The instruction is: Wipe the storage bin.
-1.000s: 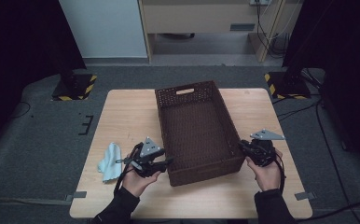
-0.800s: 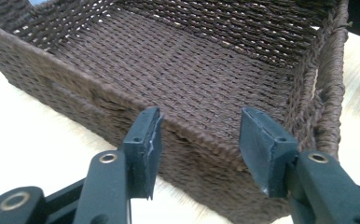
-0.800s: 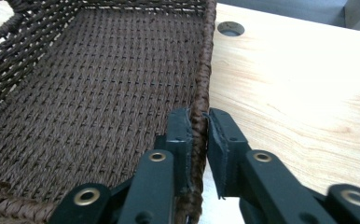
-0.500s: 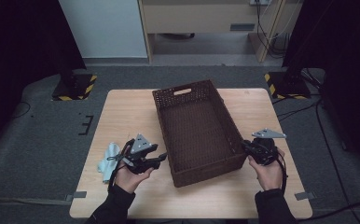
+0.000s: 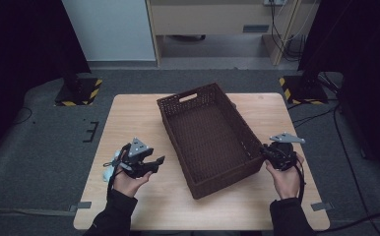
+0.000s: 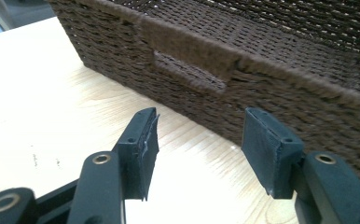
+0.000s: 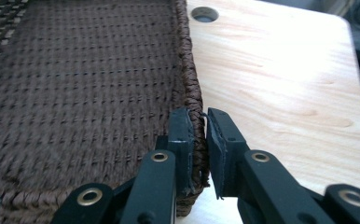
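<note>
A dark brown woven basket (image 5: 171, 129) lies slanted across the middle of the wooden table (image 5: 129, 113), with nothing in it. My right gripper (image 5: 266, 152) is shut on the basket's rim (image 7: 188, 70) near its front right corner, one jaw inside the wall and one outside (image 7: 197, 135). My left gripper (image 5: 157, 163) is held just left of the basket's near end, apart from it. Its jaws have just been opening and nothing is between them (image 6: 199, 144). They face the basket's wall with its handle slot (image 6: 192, 77).
A pale crumpled cloth (image 5: 110, 166) lies on the table behind my left hand. A round hole (image 7: 204, 14) is cut in the tabletop beyond the basket. Black stands with yellow-striped feet (image 5: 79, 93) are on the floor past the table's far corners.
My left gripper has drawn back to the left, away from the basket's near left corner, and its jaws stand wider. The basket has swung slightly. The right gripper keeps its grip.
</note>
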Tool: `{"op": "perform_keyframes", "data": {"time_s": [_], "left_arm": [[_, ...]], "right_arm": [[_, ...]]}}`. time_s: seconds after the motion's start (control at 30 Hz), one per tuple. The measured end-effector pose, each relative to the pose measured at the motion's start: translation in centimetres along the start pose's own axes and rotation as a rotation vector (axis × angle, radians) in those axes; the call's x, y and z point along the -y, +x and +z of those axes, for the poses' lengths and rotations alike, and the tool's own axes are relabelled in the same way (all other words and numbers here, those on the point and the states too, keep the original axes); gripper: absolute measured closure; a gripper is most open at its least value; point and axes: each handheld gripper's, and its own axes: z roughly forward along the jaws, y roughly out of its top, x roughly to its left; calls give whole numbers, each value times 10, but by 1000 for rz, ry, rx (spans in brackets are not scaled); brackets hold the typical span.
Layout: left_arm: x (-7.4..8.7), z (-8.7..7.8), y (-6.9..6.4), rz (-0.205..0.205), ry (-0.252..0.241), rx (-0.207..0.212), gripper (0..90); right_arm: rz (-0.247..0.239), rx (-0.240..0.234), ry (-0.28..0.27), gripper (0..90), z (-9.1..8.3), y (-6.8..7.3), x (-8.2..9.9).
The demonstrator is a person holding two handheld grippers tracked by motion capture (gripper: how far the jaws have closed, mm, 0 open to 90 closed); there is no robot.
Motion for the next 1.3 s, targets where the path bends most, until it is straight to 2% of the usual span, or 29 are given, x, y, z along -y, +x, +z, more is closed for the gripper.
{"op": "perform_keyframes", "data": {"time_s": [0.13, 0.23, 0.43, 0.57, 0.67, 0.8, 0.9, 1.0, 1.07, 1.13, 1.23, 1.3], "left_arm": [[1, 0, 4, -9, 5, -8, 438], [2, -1, 7, -14, 4, -12, 437], [1, -7, 12, -24, -10, -20, 433], [1, -11, 14, -41, -25, -23, 433], [1, -13, 16, -46, -24, -28, 433], [1, -12, 15, -42, -22, -28, 433], [2, -10, 16, -45, -17, -29, 433], [3, -9, 18, -44, -7, -35, 433], [3, -9, 19, -43, -9, -37, 433], [3, -9, 19, -48, -16, -38, 433], [3, -9, 20, -50, -15, -39, 431], [4, -8, 21, -54, -8, -44, 430]], "right_arm": [[10, 21, -23, 777, 5, -6, -1], [3, 29, -40, 730, 1, -7, 0], [22, -18, -67, 614, -18, 0, 0], [44, -23, -60, 610, -27, 4, 2], [43, -18, -50, 620, -32, 7, 6], [60, -12, -40, 630, -28, 4, 11], [84, -34, -43, 668, -26, -1, 11], [78, -7, -39, 710, -22, -3, 11], [66, 32, -24, 720, -18, -4, 11], [55, 62, -23, 707, -13, -6, 11], [70, 47, -57, 656, -16, -6, 9], [79, 37, -83, 615, -21, -2, 7]]}}
